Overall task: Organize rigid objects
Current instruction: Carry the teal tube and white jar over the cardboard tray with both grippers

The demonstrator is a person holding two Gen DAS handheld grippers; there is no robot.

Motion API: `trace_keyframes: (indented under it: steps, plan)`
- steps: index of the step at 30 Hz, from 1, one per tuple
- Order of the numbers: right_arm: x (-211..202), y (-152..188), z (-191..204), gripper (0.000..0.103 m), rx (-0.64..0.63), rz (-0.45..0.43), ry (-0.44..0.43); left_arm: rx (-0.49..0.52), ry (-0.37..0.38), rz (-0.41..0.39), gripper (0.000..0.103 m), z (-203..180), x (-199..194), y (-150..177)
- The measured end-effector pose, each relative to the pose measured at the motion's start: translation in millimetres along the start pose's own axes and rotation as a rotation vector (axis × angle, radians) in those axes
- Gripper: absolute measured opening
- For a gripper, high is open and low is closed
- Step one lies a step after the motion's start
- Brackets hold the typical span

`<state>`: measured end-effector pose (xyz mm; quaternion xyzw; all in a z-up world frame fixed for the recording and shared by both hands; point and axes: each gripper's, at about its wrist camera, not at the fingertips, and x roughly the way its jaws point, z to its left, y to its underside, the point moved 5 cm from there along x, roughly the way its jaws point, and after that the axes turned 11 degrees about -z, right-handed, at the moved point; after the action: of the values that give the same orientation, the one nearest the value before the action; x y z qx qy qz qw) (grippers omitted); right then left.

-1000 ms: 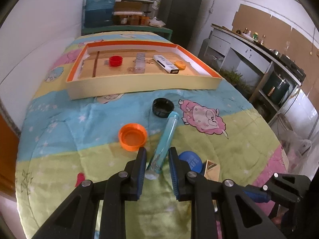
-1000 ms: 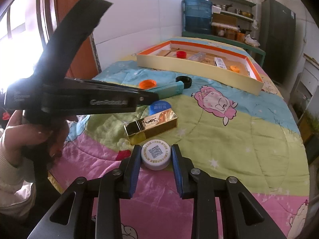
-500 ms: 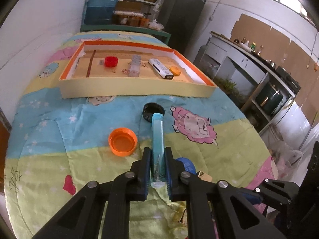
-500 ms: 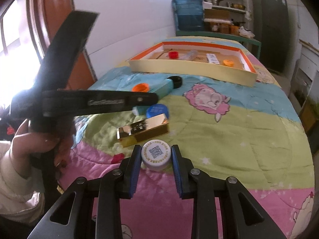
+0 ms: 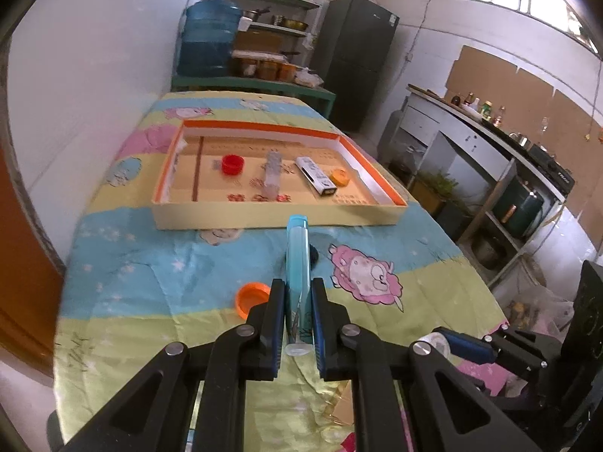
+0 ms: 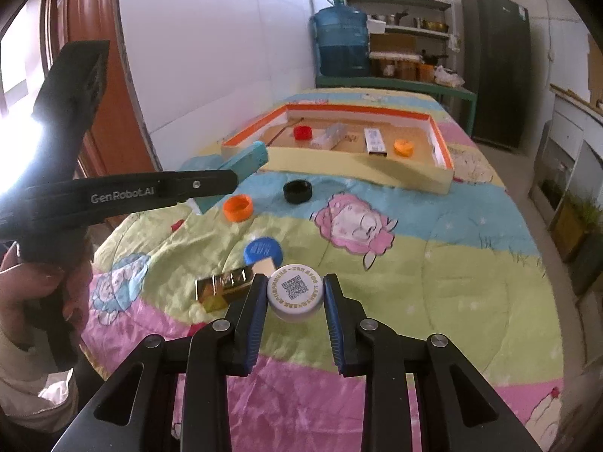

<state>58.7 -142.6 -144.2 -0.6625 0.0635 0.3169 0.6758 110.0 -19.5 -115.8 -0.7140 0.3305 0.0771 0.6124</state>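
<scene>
Left hand-held gripper [image 5: 297, 320] pinching the teal tube [image 5: 297, 263] lengthwise, raised above the quilted tabletop [image 6: 452, 248] and aimed at the far orange-rimmed tray [image 5: 377, 184], presumably its destination; right hand-held gripper [image 6: 294, 293] clamps the near white cap [image 6: 294, 293].

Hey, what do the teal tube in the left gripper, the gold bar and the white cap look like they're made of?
Teal tube: probably translucent plastic, since light passes through its glossy wall. Gold bar: mirror-bright metallic finish with sharp reflections, though it may be foil or plated plastic rather than solid metal. White cap: opaque, smooth moulded plastic by its look, with a printed code label on top.
</scene>
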Motion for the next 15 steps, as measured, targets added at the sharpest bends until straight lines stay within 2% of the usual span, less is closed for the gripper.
trace_keyframes:
  steps: [9, 15]
  plan:
    - [0.6, -28.3, -4.8, 0.030, -0.043, -0.040, 0.010, 0.008, -0.063, -0.030, 0.014, 5.8, -9.8, -17.0]
    - [3.8, -53.6, -7.8, 0.030, -0.066, -0.073, 0.018, 0.015, -0.070, -0.050, 0.014, 8.0, -12.2, -34.6]
